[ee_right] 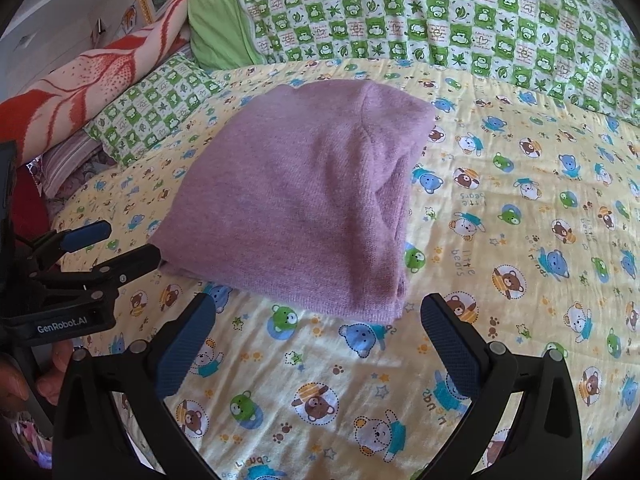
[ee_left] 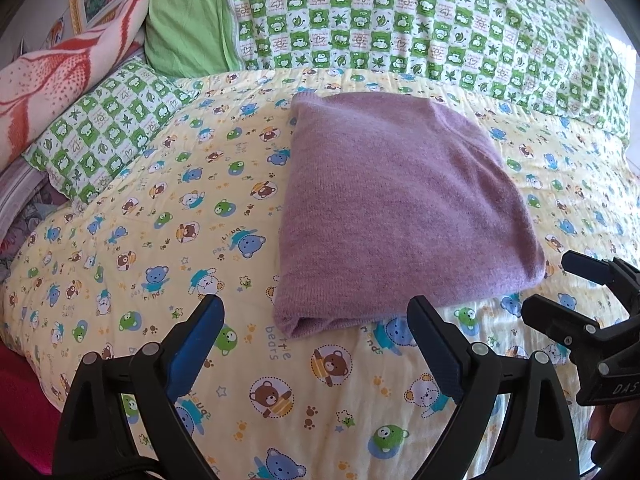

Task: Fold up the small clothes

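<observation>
The purple knit garment (ee_left: 400,208) lies on the yellow bear-print bedspread (ee_left: 160,240), already folded into a thick, roughly rectangular packet near the middle of the bed. Its long axis runs from the near edge, close to the grippers, away toward the green checked quilt (ee_left: 440,20) at the far side. A rounded fold runs along the near end, and in the right wrist view the stacked layer edges (ee_right: 396,240) show along the packet's right side.

The left gripper (ee_left: 316,344) hovers just short of the near-left corner, its blue-padded fingers (ee_left: 196,344) well apart and holding nothing. The right gripper (ee_right: 316,344) sits before the near-right corner, likewise spread wide and empty; neither touches the cloth.

The fold looks largely done, so the risk lies in any further handling. The knit is soft and thick: a pinch that catches only the top layer at the right side could peel the stack open, and a one-sided lift would let the packet sag and unroll. The quilted bedspread is loose too, and fingers driven low under the near edge might catch it along with the garment. The two grippers stand close together, so a careless inward move could knock them together.

Beyond lie a small green checked pillow (ee_left: 108,128) and a red-and-cream blanket (ee_left: 60,80) at the left.
</observation>
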Action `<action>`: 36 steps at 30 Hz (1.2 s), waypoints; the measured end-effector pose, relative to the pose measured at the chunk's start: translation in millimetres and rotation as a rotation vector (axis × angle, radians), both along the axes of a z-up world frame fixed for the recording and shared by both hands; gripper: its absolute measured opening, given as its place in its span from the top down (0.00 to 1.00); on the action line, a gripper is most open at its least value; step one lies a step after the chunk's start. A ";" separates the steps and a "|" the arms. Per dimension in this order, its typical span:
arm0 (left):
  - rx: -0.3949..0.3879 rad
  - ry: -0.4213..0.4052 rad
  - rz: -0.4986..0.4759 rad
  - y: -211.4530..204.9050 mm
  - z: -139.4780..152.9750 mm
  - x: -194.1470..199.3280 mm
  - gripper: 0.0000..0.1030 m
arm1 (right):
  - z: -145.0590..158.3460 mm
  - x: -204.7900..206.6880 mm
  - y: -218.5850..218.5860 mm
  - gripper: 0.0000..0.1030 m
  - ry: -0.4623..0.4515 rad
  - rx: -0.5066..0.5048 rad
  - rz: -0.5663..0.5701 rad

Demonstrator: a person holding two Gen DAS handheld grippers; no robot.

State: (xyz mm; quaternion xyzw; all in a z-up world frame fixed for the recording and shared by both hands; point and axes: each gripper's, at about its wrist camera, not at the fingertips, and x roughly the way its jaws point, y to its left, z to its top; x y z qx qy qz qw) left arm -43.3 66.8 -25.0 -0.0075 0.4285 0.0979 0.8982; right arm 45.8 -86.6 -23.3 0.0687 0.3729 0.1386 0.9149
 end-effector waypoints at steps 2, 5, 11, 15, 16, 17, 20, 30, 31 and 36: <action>0.000 0.000 -0.002 -0.7 0.0 -0.9 0.09 | 0.0 -0.1 -0.2 0.01 0.000 0.004 -0.001; -0.002 -0.001 -0.001 -0.5 0.2 -1.8 0.09 | 0.0 0.1 -0.6 0.01 0.000 0.004 -0.001; -0.007 -0.002 0.002 1.8 0.3 -2.6 0.08 | -0.2 0.8 -1.7 0.01 0.002 0.006 0.002; -0.005 -0.001 0.003 1.9 0.3 -3.4 0.08 | 0.1 0.6 -1.6 0.01 0.001 0.006 0.001; -0.004 -0.001 0.003 1.8 0.4 -3.8 0.08 | 0.0 0.5 -1.6 0.01 0.001 0.007 0.001; -0.005 -0.002 0.003 1.7 0.4 -4.1 0.08 | -0.1 0.2 -1.6 0.01 0.001 0.006 0.000; -0.003 0.000 0.004 1.5 0.4 -4.2 0.08 | 0.0 0.2 -1.8 0.01 0.001 0.007 0.000; -0.006 -0.003 0.005 1.8 1.3 -5.4 0.07 | 0.5 -0.9 -1.6 0.01 0.000 0.008 -0.001; -0.006 -0.004 0.005 2.1 1.8 -5.9 0.07 | 0.9 -1.8 -0.4 0.01 -0.001 0.009 -0.004; -0.003 -0.005 0.006 1.8 2.2 -6.4 0.07 | 1.7 -2.5 0.2 0.01 -0.001 0.011 -0.007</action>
